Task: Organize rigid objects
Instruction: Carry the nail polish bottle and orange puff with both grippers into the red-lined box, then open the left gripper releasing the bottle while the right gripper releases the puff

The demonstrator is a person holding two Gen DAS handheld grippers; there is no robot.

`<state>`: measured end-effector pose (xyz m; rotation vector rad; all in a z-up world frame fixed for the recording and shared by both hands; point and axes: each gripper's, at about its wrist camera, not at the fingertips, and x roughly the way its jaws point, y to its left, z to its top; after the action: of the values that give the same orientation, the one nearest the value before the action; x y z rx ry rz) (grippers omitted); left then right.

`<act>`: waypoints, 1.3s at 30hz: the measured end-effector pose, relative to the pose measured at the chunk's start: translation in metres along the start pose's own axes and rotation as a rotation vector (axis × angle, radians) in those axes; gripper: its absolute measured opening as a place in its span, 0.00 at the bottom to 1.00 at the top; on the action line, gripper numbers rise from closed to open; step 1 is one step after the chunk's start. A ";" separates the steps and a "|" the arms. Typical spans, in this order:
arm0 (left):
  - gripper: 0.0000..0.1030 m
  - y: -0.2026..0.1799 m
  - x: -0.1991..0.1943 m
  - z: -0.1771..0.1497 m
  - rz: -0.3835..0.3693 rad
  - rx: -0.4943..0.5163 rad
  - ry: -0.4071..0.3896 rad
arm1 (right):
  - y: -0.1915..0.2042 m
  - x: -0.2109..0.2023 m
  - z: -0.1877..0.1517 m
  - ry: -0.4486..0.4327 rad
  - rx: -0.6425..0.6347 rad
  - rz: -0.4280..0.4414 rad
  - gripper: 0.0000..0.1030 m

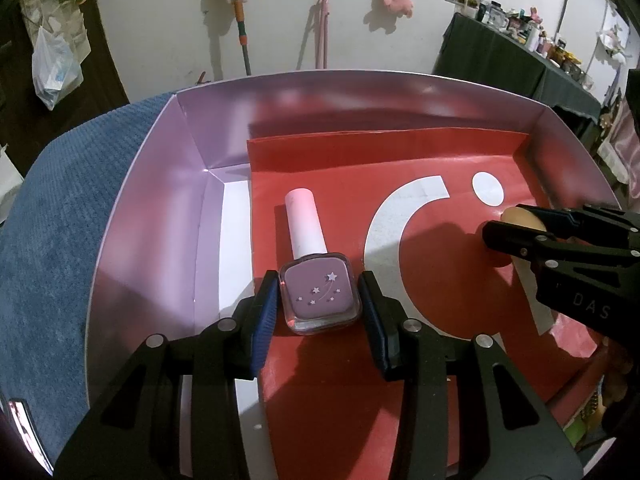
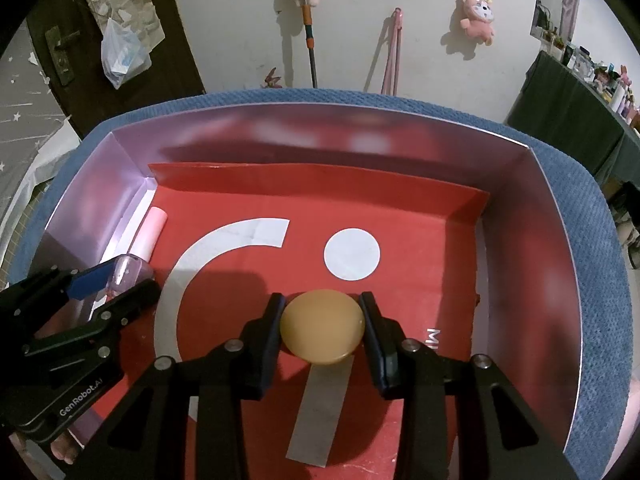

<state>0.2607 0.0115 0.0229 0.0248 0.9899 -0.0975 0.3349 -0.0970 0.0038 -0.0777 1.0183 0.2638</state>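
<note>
Left wrist view: we see our left gripper (image 1: pixel 319 304) at 6 o'clock, its two blue-padded fingers (image 1: pixel 265 312) pressed against either side of the nail polish bottle (image 1: pixel 320 298).
Left gripper state: closed down to the width of the bottle's square body and holding it.
Nail polish bottle: mauve glass with small white stars, its pale pink cap (image 1: pixel 306 222) pointing toward 12 o'clock; we cannot tell whether it rests on the liner or is just above it.
Right wrist view: our right gripper (image 2: pixel 322 328) comes in from 6 o'clock with its fingers (image 2: pixel 372 332) touching both sides of the tan round object (image 2: pixel 322 326).
Right gripper state: partly closed, clamped on the tan round object at the middle of the frame.
Tan round object: smooth and dome-like, over the red liner (image 2: pixel 420 280), just below the white dot (image 2: pixel 352 254) printed at 12 o'clock from it.
Box: both items sit inside one pale lilac-walled box (image 2: pixel 532 240), the bottle toward its 9 o'clock side and the tan object right of it.
Surroundings: we see the box on a blue textured cloth (image 1: pixel 60 208); a pink plush toy (image 2: pixel 480 18) hangs on the wall at 1 o'clock.
</note>
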 end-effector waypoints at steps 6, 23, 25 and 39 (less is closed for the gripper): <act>0.37 0.003 0.000 -0.001 -0.003 -0.004 0.000 | -0.004 -0.001 0.000 -0.001 0.016 0.015 0.39; 0.57 0.000 -0.015 -0.004 0.027 0.021 -0.056 | -0.012 -0.018 -0.003 -0.041 0.029 0.002 0.50; 0.58 -0.002 -0.020 -0.003 0.025 0.022 -0.071 | -0.013 -0.026 -0.004 -0.062 0.031 0.002 0.53; 0.80 -0.004 -0.065 -0.008 0.046 0.010 -0.181 | -0.010 -0.089 -0.023 -0.238 0.041 0.053 0.80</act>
<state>0.2182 0.0128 0.0726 0.0475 0.8072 -0.0611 0.2739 -0.1273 0.0669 0.0176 0.7897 0.2934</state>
